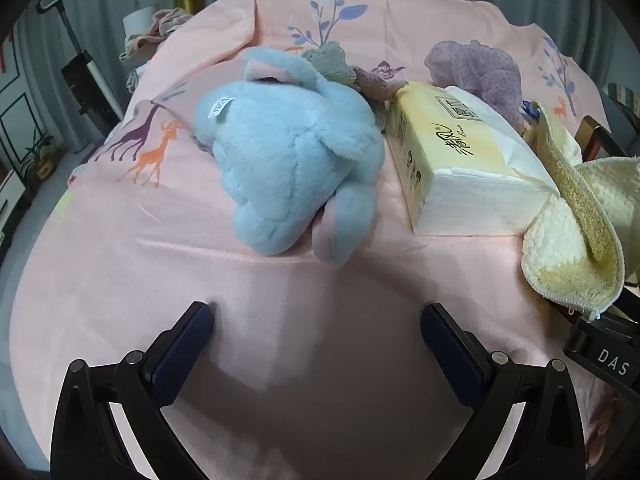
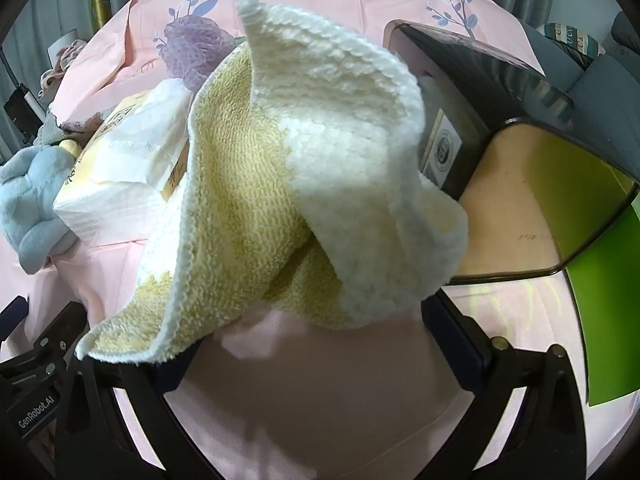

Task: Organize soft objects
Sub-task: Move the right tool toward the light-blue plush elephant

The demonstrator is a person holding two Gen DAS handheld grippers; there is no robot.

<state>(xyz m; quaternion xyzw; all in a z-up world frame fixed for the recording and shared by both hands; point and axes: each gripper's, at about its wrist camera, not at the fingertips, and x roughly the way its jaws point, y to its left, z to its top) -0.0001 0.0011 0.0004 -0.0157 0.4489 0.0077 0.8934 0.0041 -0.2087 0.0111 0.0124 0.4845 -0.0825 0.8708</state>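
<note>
Bed covered by pink printed sheet (image 1: 200,264). Lying on it: blue plush toy (image 1: 288,152), tissue pack (image 1: 460,160) just beside it, purple mesh sponge (image 1: 476,68) behind, black open box (image 2: 512,184) at right.

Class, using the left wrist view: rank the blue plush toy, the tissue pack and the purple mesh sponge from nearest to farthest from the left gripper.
Measured from the left gripper, open at the bottom of the view:
1. Blue plush toy, straight ahead, slightly left.
2. Tissue pack, ahead to the right; its near end is almost level with the toy's, so a close call.
3. Purple mesh sponge, far right, behind the pack.
</note>
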